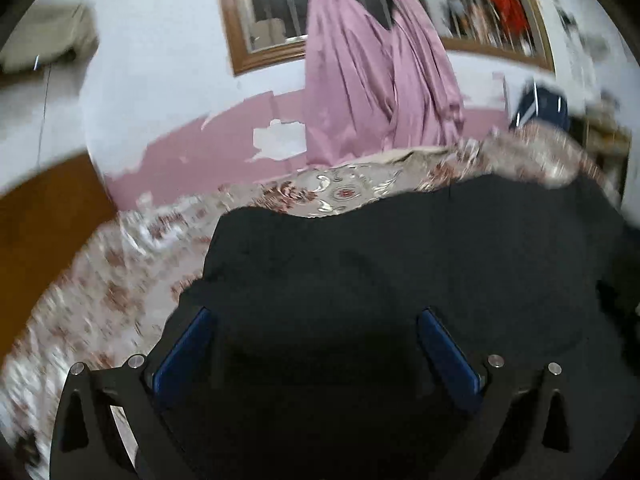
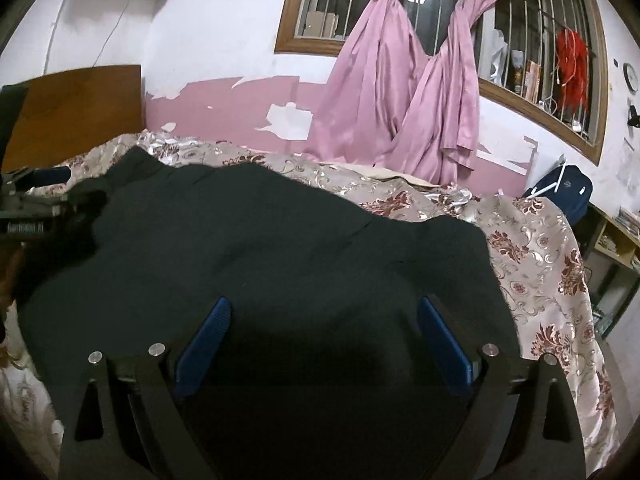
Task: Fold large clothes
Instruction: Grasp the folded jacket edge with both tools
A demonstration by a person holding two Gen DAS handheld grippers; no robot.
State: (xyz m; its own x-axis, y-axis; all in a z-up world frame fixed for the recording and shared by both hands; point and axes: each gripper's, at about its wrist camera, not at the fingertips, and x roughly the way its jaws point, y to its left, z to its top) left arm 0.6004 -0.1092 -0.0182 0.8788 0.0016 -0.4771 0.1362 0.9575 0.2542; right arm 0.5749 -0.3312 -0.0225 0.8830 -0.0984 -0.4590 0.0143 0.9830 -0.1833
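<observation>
Grippers, left gripper and right gripper, gape wide, empty, over black garment on bedspread.

Left hand-held gripper jaws wide apart, above black garment, floral bedspread, pink curtain

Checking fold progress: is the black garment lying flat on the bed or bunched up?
Mostly flat: the black garment lies spread over the floral bedspread, with only slight ripples along its far edge.
</observation>
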